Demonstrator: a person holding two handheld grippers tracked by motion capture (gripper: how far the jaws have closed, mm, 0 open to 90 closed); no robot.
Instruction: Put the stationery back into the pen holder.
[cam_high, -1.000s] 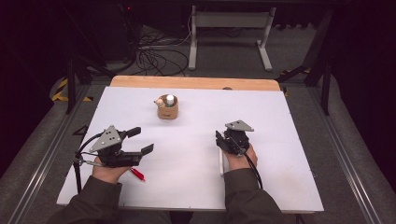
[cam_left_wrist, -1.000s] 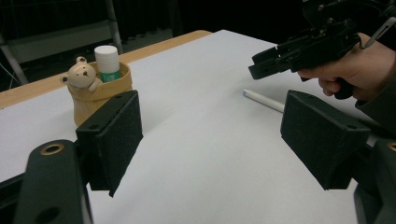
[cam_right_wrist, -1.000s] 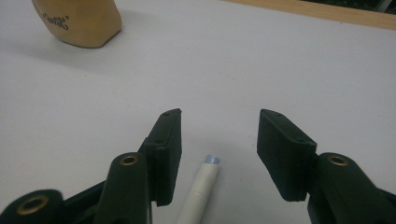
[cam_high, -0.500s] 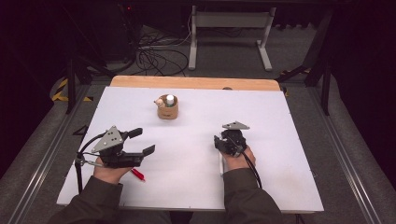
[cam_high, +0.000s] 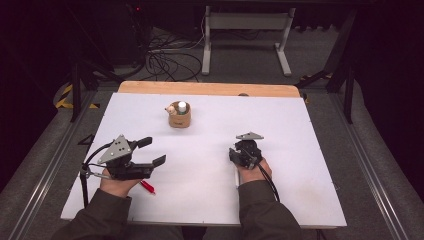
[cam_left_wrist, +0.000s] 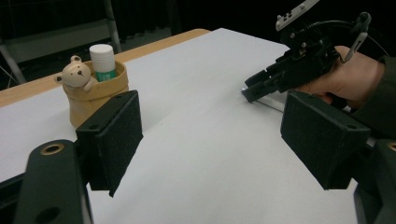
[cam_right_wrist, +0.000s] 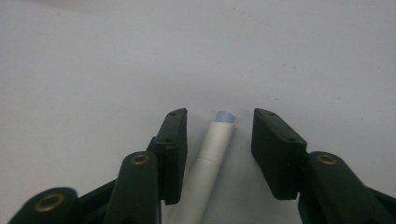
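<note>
A white pen (cam_right_wrist: 212, 158) with a pale blue tip lies on the white table (cam_high: 210, 200). My right gripper (cam_right_wrist: 219, 140) points down over it, one jaw on each side. The jaws have just been closing, but a gap remains beside the pen, so the gripper is open. In the high view the right gripper (cam_high: 244, 154) covers most of the pen (cam_high: 236, 176). My left gripper (cam_high: 154, 151) hovers at the left, open with nothing between its pads (cam_left_wrist: 116, 135). A red pen (cam_high: 147, 186) lies just beside the left hand.
A wooden cup (cam_high: 179, 120) with a bear figure (cam_left_wrist: 77, 77) and a white glue stick (cam_left_wrist: 102, 58) stands at the middle back. A wooden strip (cam_high: 210, 89) edges the table's far side. In the left gripper view the right gripper (cam_left_wrist: 250, 91) is at the upper right.
The right gripper has edged slightly toward the person and sits a little lower over the white pen. The left hand has stayed where it was.
</note>
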